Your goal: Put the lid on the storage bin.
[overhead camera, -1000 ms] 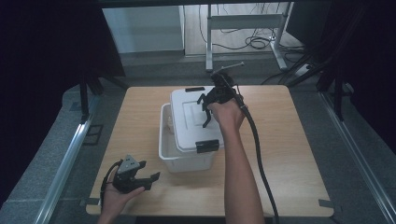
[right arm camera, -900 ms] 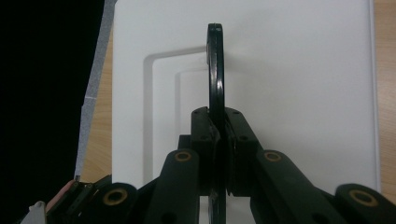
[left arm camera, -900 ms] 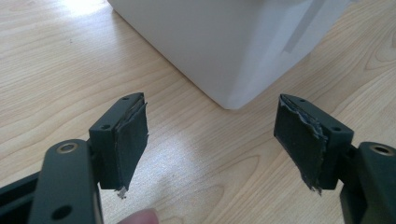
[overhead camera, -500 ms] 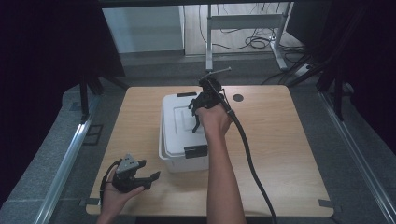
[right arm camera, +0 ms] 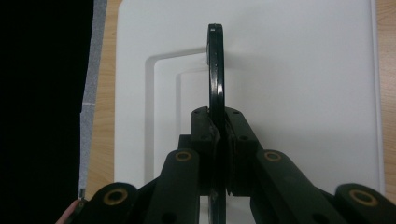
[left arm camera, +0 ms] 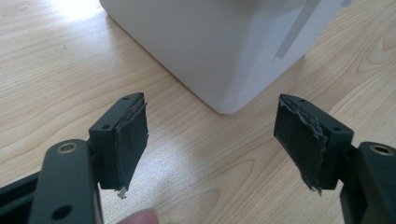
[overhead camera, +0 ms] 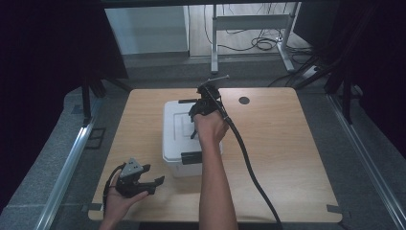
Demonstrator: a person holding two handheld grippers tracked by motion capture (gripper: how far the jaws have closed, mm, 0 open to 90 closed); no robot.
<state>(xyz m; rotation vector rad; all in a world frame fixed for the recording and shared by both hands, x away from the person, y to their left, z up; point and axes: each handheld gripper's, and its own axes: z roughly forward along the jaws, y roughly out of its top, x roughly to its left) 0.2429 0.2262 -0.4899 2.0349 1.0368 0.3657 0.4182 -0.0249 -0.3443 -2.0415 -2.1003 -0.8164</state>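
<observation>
Here, in the high view, a white plastic box [overhead camera: 184, 139] with a lid stands near the middle of the wooden tabletop [overhead camera: 287, 158], black latches at its near and far ends. The right tool [overhead camera: 198, 114] is over the lid, held by the right hand [overhead camera: 209, 128], its cable trailing back to the near edge. The left tool [overhead camera: 155, 182] rests in the left hand [overhead camera: 119, 201] at the near left corner, apart from the box.

In the left gripper view, the left tool [left arm camera: 210, 140] has its jaws spread wide with nothing between them; a lower corner of the white box [left arm camera: 224, 51] sits just beyond.

In the right gripper view, the right tool [right arm camera: 219, 154] is clamped on a thin black handle [right arm camera: 215, 70] that stands upright over a recessed panel in the smooth white lid [right arm camera: 303, 84].
</observation>
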